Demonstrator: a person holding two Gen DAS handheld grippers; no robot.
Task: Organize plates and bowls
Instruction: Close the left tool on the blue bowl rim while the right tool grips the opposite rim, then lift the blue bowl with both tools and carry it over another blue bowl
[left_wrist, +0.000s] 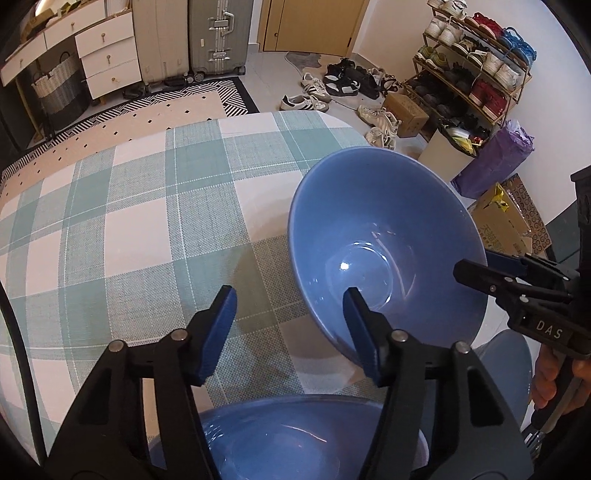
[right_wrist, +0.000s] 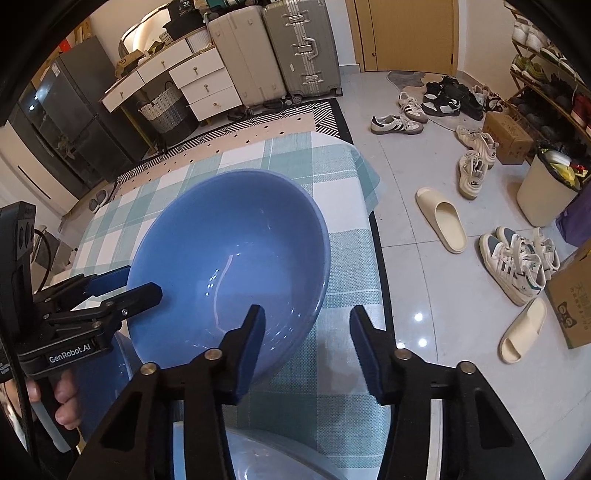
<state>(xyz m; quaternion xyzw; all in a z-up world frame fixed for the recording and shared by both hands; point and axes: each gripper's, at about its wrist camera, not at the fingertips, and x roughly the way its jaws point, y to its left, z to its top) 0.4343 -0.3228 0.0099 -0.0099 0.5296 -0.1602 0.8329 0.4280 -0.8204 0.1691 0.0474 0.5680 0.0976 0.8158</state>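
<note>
A large blue bowl (left_wrist: 388, 236) (right_wrist: 229, 258) stands on the checked tablecloth (left_wrist: 129, 221), and both grippers straddle its rim from opposite sides. My left gripper (left_wrist: 290, 332) has its right pad inside the bowl and its left pad well clear of the outer wall. It shows at the bowl's left rim (right_wrist: 136, 284) in the right wrist view. My right gripper (right_wrist: 308, 343) has its left pad inside the bowl, with a gap between its right pad and the wall. Its tips reach over the far right rim (left_wrist: 476, 266) in the left wrist view. Neither pair of pads clamps the wall.
A second blue bowl (left_wrist: 288, 435) lies close under the left gripper, and a pale blue dish (right_wrist: 280, 458) sits below the right one. The table's edge (right_wrist: 373, 221) drops to a tiled floor with slippers (right_wrist: 439, 218), shoes, boxes and a shoe rack (left_wrist: 476, 74).
</note>
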